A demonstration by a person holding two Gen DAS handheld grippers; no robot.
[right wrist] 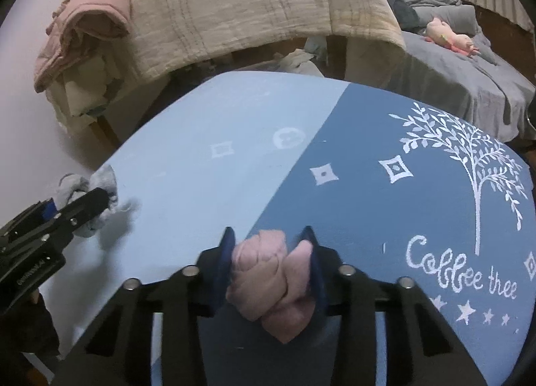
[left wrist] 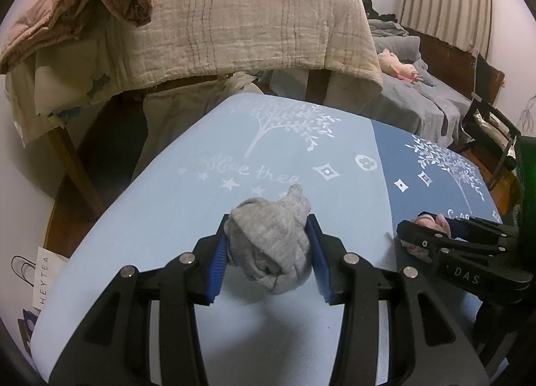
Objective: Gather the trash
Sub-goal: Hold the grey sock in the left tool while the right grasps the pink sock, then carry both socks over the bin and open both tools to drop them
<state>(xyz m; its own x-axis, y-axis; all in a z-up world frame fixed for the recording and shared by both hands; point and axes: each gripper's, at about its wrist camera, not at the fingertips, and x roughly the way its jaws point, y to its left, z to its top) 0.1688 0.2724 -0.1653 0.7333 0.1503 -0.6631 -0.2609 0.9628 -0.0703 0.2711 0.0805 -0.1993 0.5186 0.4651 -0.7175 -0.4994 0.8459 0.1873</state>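
Observation:
My left gripper (left wrist: 269, 242) is shut on a balled grey sock (left wrist: 271, 245) and holds it just above the light blue part of the table (left wrist: 134, 235). My right gripper (right wrist: 268, 252) is shut on a balled pink sock (right wrist: 271, 282) over the border of the light and dark blue parts of the table (right wrist: 368, 212). The right gripper (left wrist: 425, 235) also shows at the right of the left wrist view with the pink sock (left wrist: 425, 222) in it. The left gripper (right wrist: 80, 205) with the grey sock (right wrist: 104, 181) shows at the left of the right wrist view.
A beige blanket (left wrist: 251, 27) hangs over a rail behind the table, with a pink quilted garment (left wrist: 83, 7) at its left end. A bed with grey bedding (left wrist: 425, 98) and a pink plush toy (left wrist: 398, 68) lies at the back right. A white paper bag (left wrist: 43, 272) stands at the lower left.

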